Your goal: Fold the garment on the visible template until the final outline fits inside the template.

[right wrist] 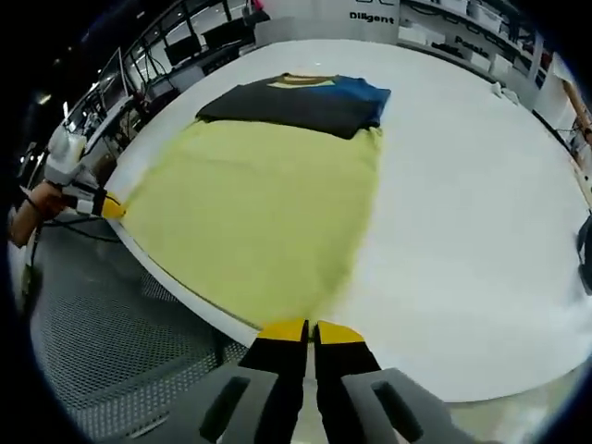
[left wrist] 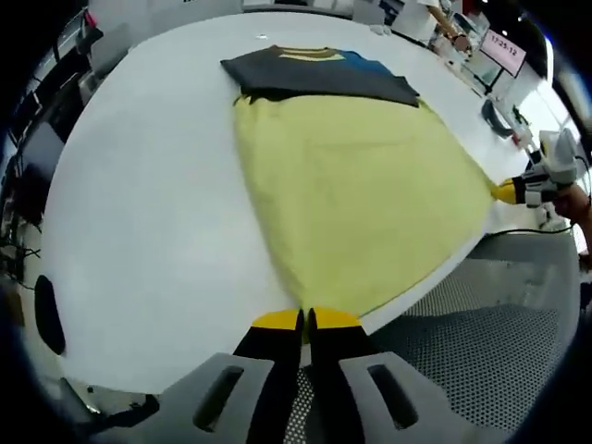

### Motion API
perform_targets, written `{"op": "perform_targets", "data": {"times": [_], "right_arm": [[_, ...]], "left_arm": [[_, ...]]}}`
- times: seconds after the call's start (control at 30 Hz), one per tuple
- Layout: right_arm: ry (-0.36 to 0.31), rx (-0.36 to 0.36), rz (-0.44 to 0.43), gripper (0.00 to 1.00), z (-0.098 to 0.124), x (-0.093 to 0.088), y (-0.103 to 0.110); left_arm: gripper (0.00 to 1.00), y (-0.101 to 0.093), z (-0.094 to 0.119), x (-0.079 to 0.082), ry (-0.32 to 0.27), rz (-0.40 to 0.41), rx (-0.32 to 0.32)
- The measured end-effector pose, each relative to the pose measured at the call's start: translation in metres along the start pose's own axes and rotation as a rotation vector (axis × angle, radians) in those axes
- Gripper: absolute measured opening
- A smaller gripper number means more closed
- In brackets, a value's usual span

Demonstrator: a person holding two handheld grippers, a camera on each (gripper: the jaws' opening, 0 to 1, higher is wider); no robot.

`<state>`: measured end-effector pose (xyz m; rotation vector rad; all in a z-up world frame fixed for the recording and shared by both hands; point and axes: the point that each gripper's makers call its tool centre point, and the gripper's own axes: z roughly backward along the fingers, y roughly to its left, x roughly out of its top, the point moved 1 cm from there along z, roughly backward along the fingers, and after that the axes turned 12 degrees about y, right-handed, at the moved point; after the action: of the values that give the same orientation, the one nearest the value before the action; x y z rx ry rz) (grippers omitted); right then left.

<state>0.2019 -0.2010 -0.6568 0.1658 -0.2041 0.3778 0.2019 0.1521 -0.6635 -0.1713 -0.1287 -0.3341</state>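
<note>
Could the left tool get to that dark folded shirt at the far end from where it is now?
Probably not right away. The left tool is shut on the near corner of the yellow cloth, and the dark shirt lies at the cloth's far end. Nothing blocks the way, but it would have to let go first.

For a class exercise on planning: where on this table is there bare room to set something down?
Bare table lies beside the yellow garment, away from the other claw, and beyond the dark garment. It is crowded at the near edge, where both claws grip the yellow garment's corners.
</note>
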Motion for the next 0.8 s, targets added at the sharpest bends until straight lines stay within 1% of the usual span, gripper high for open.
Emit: {"op": "perform_targets", "data": {"times": [0.07, 0.17, 0.37, 0.47, 0.6, 0.67, 0.73, 0.77, 0.8], "right_arm": [[0.005, 0.001, 0.003, 0.00, 0.001, 0.000, 0.001], [0.000, -0.002, 0.012, 0.00, 0.006, 0.004, 0.001], [-0.070, -0.011, 0.021, 0.00, 0.023, 0.024, -0.001], [-0.102, -0.013, 0.020, 0.00, 0.031, 0.034, -0.003], [-0.152, -0.022, 0.023, 0.00, 0.042, 0.050, -0.007], [-0.166, -0.020, 0.015, 0.00, 0.046, 0.056, -0.010], [-0.192, -0.022, 0.011, 0.00, 0.052, 0.065, -0.013], [-0.207, -0.023, 0.011, 0.00, 0.054, 0.071, -0.015], [-0.219, -0.024, 0.008, 0.00, 0.057, 0.075, -0.016]], "left_arm": [[0.02, 0.000, 0.002, 0.000, 0.001, 0.001, 0.000], [0.02, 0.000, 0.007, 0.004, -0.005, 0.007, -0.003], [0.02, 0.002, 0.024, 0.019, -0.067, 0.018, 0.000], [0.02, 0.004, 0.032, 0.030, -0.111, 0.031, -0.001], [0.02, 0.009, 0.049, 0.050, -0.179, 0.057, -0.009], [0.02, 0.011, 0.056, 0.060, -0.206, 0.062, -0.013], [0.02, 0.014, 0.063, 0.070, -0.233, 0.067, -0.016], [0.02, 0.015, 0.067, 0.077, -0.256, 0.072, -0.015], [0.02, 0.016, 0.070, 0.081, -0.262, 0.072, -0.014]]}}
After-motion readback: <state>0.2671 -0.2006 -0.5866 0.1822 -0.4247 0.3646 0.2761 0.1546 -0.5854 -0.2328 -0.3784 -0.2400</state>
